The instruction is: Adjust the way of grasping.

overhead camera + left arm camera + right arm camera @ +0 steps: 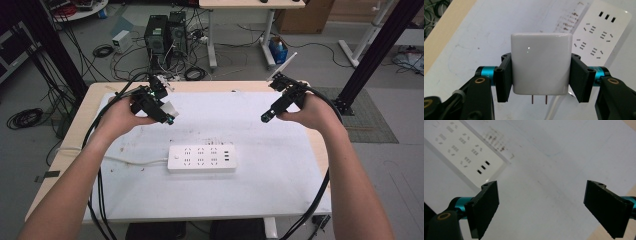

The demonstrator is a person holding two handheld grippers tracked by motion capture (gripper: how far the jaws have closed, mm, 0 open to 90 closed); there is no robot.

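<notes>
From the high view, we see our left tool (167, 116) held up above the white surface (280, 165), with a small white plug block (168, 108) in it. The long white power strip (201, 158) lies flat in the middle, near us, with its holes facing up so a plug can go in from above. Our right tool (265, 117) hangs over the surface, well apart from the strip.

In the left gripper view, the left tool (541, 77) squeezes the plug block (541, 65) on both sides. The two metal pins (539, 99) stick out free at the bottom, so we think they can go into a hole. The power strip (599, 35) waits farther off.

In the right gripper view, the right tool (541, 207) stands wide with nothing in it. The power strip (461, 150) lies beyond it. We think this tool is kept ready to hold the strip still.
</notes>
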